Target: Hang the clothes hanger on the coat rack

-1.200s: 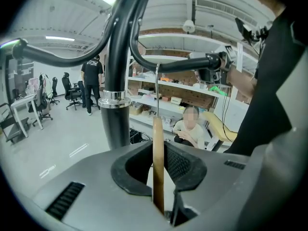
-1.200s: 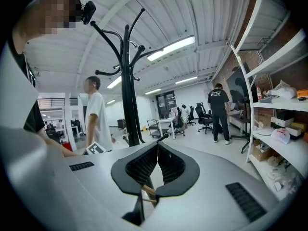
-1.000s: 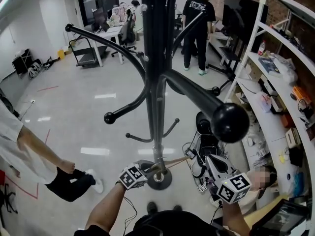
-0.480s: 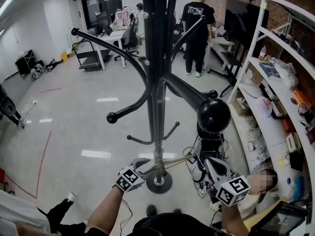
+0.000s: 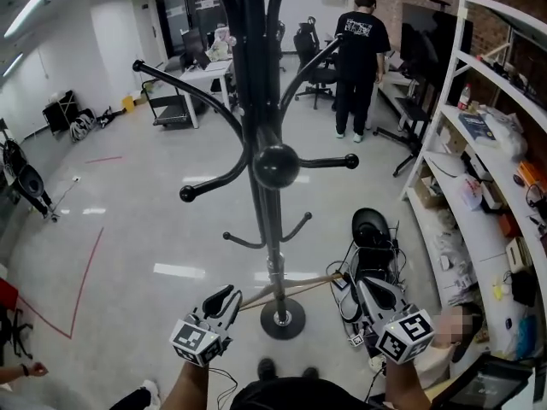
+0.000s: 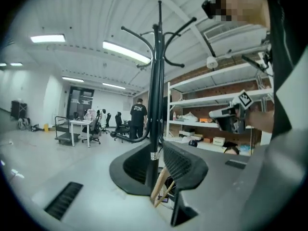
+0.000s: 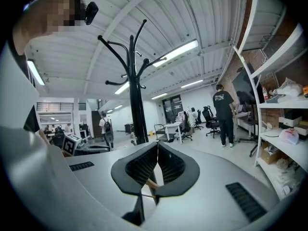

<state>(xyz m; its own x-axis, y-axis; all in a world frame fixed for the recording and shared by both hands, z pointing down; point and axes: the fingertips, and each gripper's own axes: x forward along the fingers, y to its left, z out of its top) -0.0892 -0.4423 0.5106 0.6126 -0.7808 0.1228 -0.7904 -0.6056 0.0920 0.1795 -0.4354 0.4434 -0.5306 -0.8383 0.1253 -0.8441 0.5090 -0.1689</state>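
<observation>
Coat rack (image 5: pixel 254 101) arms fan out dead ahead, one ball knob (image 5: pixel 275 166) poking closest. Shelves (image 5: pixel 491 156) crowd the right; the left floor (image 5: pixel 128 220) is wide open.

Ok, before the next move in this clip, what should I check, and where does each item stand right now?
1. Grip on the hanger: ok. The right claw is shut on its wood.
2. Left claw free: ok. Its jaws are apart and closing, pressing on nothing; the hanger shows beyond them.
3. Hanger hung on the coat rack: not ok. It sits low beside the pole, on no hook.
4. Free hook in reach: ok. The ball-tipped arm facing the wearer is bare.
5. Which way the hanger's own hook points: cannot tell.
6. Person clear of the rack: ok, standing far behind.
</observation>
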